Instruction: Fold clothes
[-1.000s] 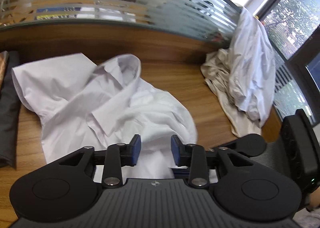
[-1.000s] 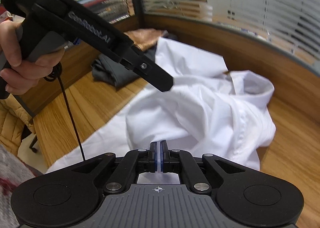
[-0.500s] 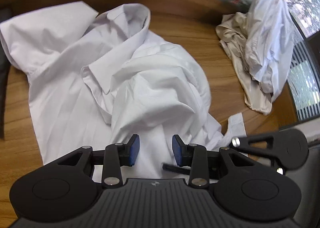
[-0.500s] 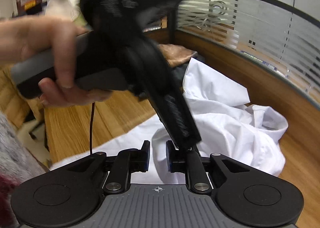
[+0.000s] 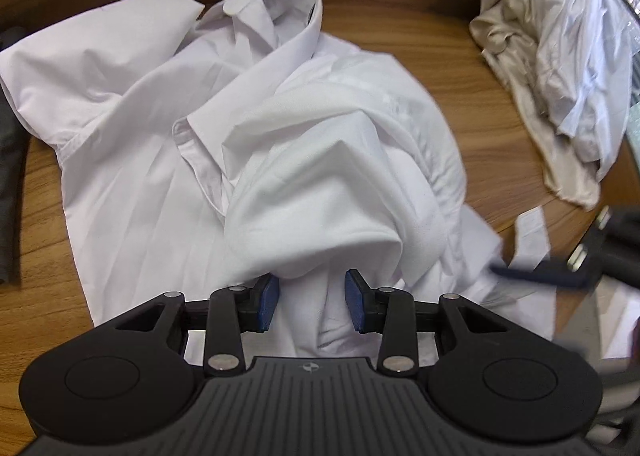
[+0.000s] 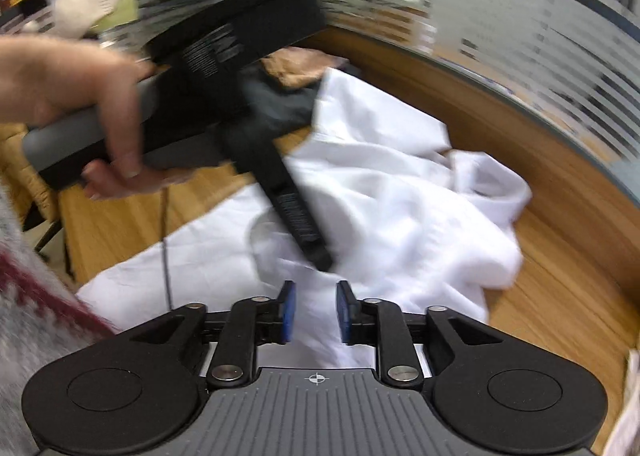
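1. The left claw [image 5: 311,306] is hanging just over the near hem of the crumpled white cotton dress shirt [image 5: 280,144]. Its blue pads are standing apart and easing a little wider, with a raised hump of white cloth bulging between them but not pinched; it is released.
2. The right claw [image 6: 313,310] is opening at this moment, its pads apart over flat white cloth at the shirt's near edge, nothing pressed between them. It is gripping nothing.
3. Seen from the right wrist, a person's hand [image 6: 86,112] is wrapping the grey handle of the left tool, whose black finger is pointing down at the bunched cloth.
4. The shirt is lying heaped in the middle of the brown wood-grain counter [image 5: 472,124], its hem reaching toward the near edge and its open collar [image 5: 280,12] pointing toward the far edge. One sleeve is spreading to the far left; the body is mounding up over the placket.
5. No clean fold is showing yet, so I judge the task barely begun on this garment: it is needing flattening first, then sleeves in, then body doubled.
6. Toward the far right corner, a pile of rumpled beige and white garments [image 5: 560,68] is waiting unfolded.
7. At the left edge, a dark grey garment [image 5: 10,144] is lying; whether folded, I cannot tell.
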The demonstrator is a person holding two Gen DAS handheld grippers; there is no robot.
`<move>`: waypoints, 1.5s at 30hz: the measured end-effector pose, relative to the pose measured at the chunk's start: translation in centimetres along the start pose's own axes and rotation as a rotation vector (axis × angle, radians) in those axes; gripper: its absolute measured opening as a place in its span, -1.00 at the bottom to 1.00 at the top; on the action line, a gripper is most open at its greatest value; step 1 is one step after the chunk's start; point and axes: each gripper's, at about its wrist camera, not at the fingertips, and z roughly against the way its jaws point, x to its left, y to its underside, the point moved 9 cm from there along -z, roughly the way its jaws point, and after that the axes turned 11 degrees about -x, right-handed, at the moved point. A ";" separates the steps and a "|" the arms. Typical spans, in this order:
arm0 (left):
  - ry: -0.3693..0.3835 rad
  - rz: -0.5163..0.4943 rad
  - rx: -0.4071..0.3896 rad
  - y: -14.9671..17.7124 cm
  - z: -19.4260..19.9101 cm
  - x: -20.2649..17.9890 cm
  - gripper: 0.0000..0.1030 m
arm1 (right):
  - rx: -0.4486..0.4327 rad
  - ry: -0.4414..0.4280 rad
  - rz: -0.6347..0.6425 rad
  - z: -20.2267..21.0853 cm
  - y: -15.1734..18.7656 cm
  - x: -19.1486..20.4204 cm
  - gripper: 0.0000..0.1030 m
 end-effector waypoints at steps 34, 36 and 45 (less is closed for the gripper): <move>0.113 0.123 -0.328 -1.2 7.5 0.2 -0.96 | -0.017 0.204 -0.392 -3.5 1.1 -9.5 -0.92; 0.141 0.143 -0.382 -2.3 9.7 -0.1 -0.96 | -0.023 0.238 -0.388 -3.1 0.9 -10.3 -0.93; 0.186 0.264 -0.452 -4.1 12.4 0.9 -0.98 | 0.044 0.400 -0.305 -2.4 3.2 -13.6 -0.92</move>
